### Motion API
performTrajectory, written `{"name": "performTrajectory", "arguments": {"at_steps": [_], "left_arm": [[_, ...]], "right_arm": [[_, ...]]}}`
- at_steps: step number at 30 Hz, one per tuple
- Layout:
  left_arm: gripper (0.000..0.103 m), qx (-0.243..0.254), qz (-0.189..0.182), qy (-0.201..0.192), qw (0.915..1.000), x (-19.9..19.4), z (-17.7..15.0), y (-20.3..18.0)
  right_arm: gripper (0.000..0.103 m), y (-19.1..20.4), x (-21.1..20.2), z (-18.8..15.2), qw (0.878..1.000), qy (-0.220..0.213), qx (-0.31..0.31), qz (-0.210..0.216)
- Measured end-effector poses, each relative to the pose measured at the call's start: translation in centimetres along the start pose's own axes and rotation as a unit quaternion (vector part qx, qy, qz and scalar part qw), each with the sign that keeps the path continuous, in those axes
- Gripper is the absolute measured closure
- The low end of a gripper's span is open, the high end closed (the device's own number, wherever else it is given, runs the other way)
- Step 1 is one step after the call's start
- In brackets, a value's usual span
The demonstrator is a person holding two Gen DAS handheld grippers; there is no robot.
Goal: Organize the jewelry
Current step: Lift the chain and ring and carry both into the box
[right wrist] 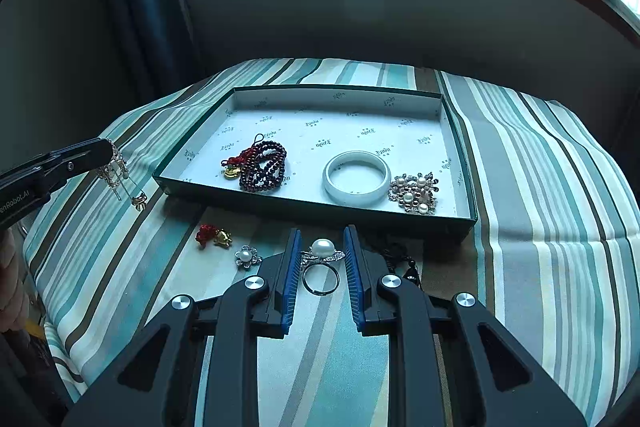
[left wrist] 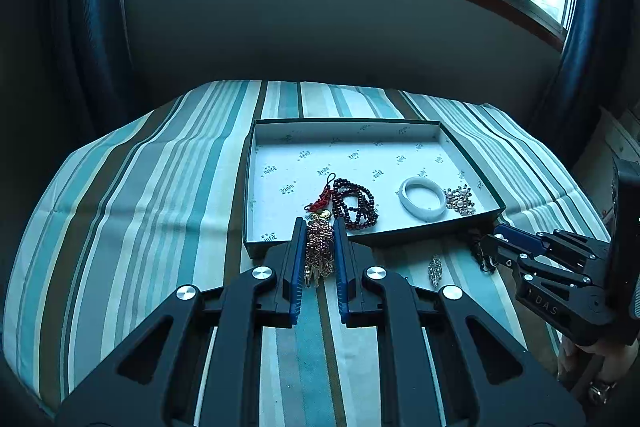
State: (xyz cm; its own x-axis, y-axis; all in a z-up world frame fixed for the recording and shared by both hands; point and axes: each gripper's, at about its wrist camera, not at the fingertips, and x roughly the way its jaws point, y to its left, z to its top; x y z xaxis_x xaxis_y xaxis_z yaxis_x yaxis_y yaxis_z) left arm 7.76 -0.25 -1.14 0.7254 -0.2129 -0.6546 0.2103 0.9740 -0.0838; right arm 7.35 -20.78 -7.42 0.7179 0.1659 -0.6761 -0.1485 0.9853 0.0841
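Presently, one shallow tray (right wrist: 460, 151) with a dark green outer wall and a white printed lining sits on a striped cloth (right wrist: 540, 187). Everything below is placed relative to that tray.

Contents, all lying toward the tray's near wall:
- a coiled string of dark red beads (right wrist: 264, 167) with a red knotted cord and a gold charm, at the near left;
- a white bangle (right wrist: 356, 177), lying flat, in the middle of the near part;
- a cluster brooch with pearls (right wrist: 414, 193), just right of the bangle, near the right wall.
The far half of the tray holds nothing but lining.

Outside the tray, on the cloth in front of the near wall: a red knot with a gold charm (right wrist: 214, 237), a small pearl flower piece (right wrist: 247, 257), and a dark beaded item (right wrist: 408, 263) partly hidden behind the right gripper's finger. The left wrist view also shows a sparkling oval piece (left wrist: 435, 269) on the cloth there.

Left gripper (left wrist: 318, 233): jaws drawn close, pinching a bunched chain ornament (left wrist: 318, 251) of gold and reddish links, which hangs clear of the cloth in front of the tray's near left corner.

Right gripper (right wrist: 322, 247): jaws narrowly parted and clamped on a pearl ring (right wrist: 322, 255), pearl outermost and band (right wrist: 320, 279) toward the camera, in front of the middle of the near wall.
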Motion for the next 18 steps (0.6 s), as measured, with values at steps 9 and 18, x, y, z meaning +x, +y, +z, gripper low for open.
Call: {"name": "performTrajectory", "arguments": {"at_steps": [9, 18], "left_arm": [[0.090, 0.001, -0.011, -0.016, 0.9998, 1.8, 3.5, -0.2], [0.090, 0.008, 0.001, -0.029, 0.9995, 5.4, 7.5, 0.3]], "right_arm": [[0.081, -0.3, 0.5, 3.8, 0.999, -0.033, -0.006, -0.005], [0.081, -1.7, 3.0, 8.1, 0.999, -0.048, -0.010, -0.018]]}}
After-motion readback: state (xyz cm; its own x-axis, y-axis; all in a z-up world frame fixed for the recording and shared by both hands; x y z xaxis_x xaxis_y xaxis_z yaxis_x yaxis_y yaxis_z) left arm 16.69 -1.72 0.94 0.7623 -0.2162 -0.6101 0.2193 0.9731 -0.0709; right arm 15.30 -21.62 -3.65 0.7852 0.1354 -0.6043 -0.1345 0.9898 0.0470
